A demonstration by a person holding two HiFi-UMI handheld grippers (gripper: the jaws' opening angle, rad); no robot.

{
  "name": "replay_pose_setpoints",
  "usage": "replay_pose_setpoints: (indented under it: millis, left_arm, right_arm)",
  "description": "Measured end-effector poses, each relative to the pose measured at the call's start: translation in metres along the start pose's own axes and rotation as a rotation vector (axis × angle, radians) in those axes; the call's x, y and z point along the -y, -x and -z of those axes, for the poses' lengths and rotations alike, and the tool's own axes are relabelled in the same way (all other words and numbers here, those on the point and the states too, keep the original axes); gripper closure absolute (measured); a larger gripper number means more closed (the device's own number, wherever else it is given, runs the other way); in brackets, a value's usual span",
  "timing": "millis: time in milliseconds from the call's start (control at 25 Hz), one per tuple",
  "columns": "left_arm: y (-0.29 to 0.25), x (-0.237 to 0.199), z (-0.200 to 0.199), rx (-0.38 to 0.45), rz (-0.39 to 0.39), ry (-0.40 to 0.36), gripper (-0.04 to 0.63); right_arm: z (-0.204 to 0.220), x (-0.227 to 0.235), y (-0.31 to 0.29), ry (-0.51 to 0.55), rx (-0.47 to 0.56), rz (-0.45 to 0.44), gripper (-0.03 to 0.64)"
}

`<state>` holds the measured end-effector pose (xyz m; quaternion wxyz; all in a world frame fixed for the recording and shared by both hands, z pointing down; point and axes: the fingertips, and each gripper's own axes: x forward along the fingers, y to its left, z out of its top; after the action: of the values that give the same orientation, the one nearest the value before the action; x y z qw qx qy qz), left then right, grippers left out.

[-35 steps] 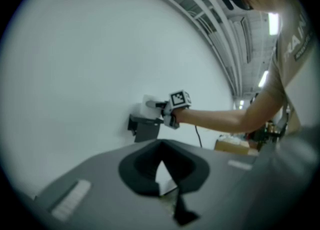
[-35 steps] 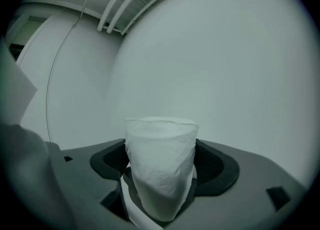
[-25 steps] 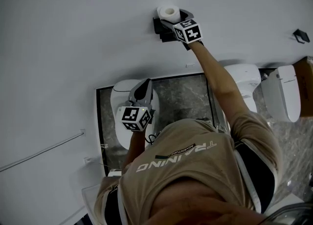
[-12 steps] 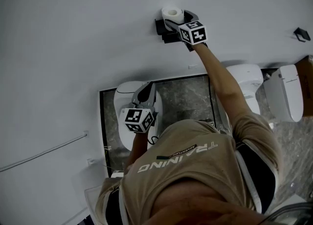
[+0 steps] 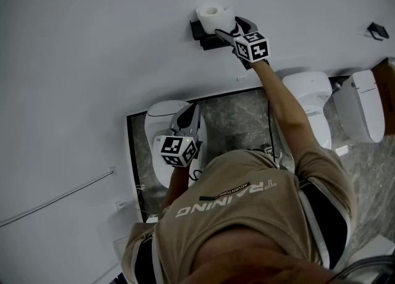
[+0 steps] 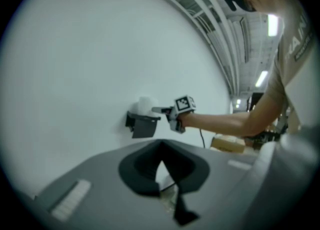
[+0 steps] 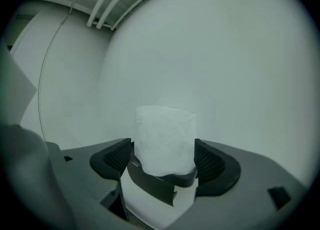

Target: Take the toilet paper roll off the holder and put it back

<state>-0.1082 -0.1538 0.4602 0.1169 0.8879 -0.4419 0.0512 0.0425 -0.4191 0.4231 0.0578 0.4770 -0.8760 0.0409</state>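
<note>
A white toilet paper roll [image 5: 211, 12] stands on end in a black wall-mounted holder [image 5: 199, 31]. My right gripper [image 5: 221, 28] reaches up to it, and its open jaws stand on either side of the roll [image 7: 165, 141], very close to its sides. The holder's curved front rim [image 7: 160, 184] crosses below the roll. My left gripper [image 5: 185, 113] hangs low, far from the holder, shut with nothing in it [image 6: 161, 166]. From the left gripper view I see the roll [image 6: 145, 105], the holder [image 6: 142, 126] and the right gripper [image 6: 157, 109] at the wall.
Three white toilets stand along the dark stone floor: one under my left gripper [image 5: 162, 122], two to the right [image 5: 305, 91] [image 5: 358, 110]. A small black hook [image 5: 376, 29] and a thin rail [image 5: 55, 199] are on the wall. A cardboard box [image 6: 227, 143] lies behind.
The right gripper has drawn back a little from the roll, down and to the right, while the roll stays in the holder. The left gripper has barely moved.
</note>
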Motion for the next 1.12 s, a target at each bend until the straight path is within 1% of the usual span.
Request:
replay_pose_setpoints:
  millis: [240, 400, 560, 640, 680, 720, 760, 920, 1040, 1120]
  left_arm:
    - [0.007, 0.004, 0.002, 0.004, 0.018, -0.003, 0.592]
    - [0.012, 0.001, 0.005, 0.009, 0.025, -0.003, 0.592]
    - [0.016, 0.004, 0.013, 0.013, 0.052, 0.003, 0.592]
    - [0.018, 0.006, 0.02, 0.015, 0.071, 0.013, 0.592]
    - [0.019, 0.007, 0.024, 0.014, 0.081, 0.018, 0.592]
    - [0.019, 0.009, 0.028, 0.01, 0.093, 0.023, 0.592]
    - [0.02, 0.012, 0.033, 0.005, 0.105, 0.029, 0.592]
    - [0.019, 0.021, 0.041, -0.005, 0.145, 0.046, 0.592]
    - [0.019, 0.032, 0.034, 0.016, 0.169, 0.01, 0.592]
    - [0.019, 0.035, 0.03, 0.027, 0.177, -0.015, 0.592]
  right_arm:
    - [0.005, -0.009, 0.041, -0.066, 0.054, 0.011, 0.268]
    - [0.004, -0.034, 0.072, -0.171, 0.087, -0.018, 0.268]
    - [0.015, -0.068, 0.101, -0.179, 0.079, -0.061, 0.27]
    - [0.027, -0.085, 0.114, -0.146, 0.063, -0.073, 0.272]
    - [0.033, -0.091, 0.121, -0.113, 0.056, -0.055, 0.286]
    - [0.038, -0.094, 0.13, -0.08, 0.051, -0.024, 0.398]
    - [0.043, -0.097, 0.14, -0.061, 0.048, 0.002, 0.597]
    - [0.058, -0.119, 0.176, -0.067, 0.025, 0.0, 0.603]
    - [0.067, -0.128, 0.2, -0.044, 0.0, 0.019, 0.603]
    - [0.072, -0.131, 0.212, -0.054, -0.005, 0.03, 0.603]
